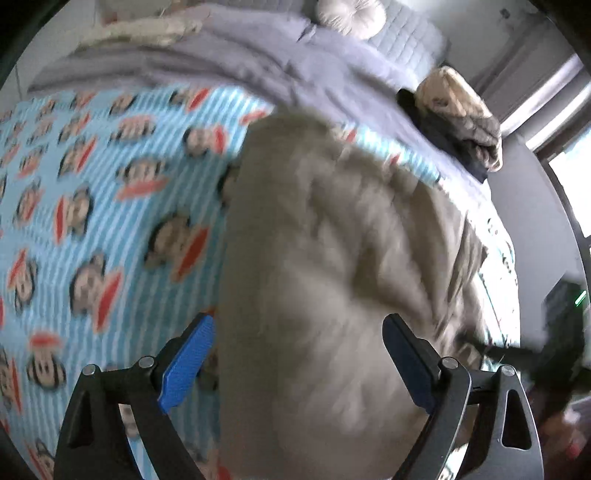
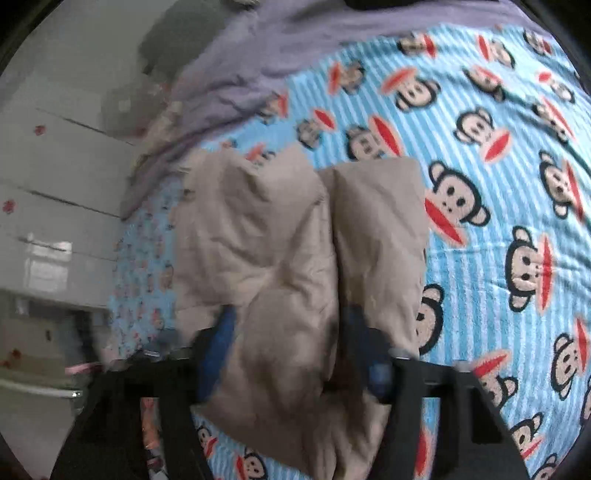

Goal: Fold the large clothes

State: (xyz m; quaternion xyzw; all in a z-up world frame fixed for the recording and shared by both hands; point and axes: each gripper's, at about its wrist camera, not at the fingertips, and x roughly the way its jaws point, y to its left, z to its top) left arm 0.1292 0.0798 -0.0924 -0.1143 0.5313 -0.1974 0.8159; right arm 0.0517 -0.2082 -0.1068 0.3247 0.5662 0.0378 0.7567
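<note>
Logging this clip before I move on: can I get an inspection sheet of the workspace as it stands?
Surface: bed with a blue striped monkey-print blanket; a lilac sheet beyond it.
Job's things: beige garment lying lengthwise on the blanket, creased, motion-blurred in the left view.
Clutter: stack of folded clothes at the bed's far edge; round cushion at the head.
Grippers: left gripper wide open, the garment between its pads but not pinched; right gripper closed on the garment.
Cables: nothing seen.
Surroundings: white drawers beside the bed; bright window.
</note>
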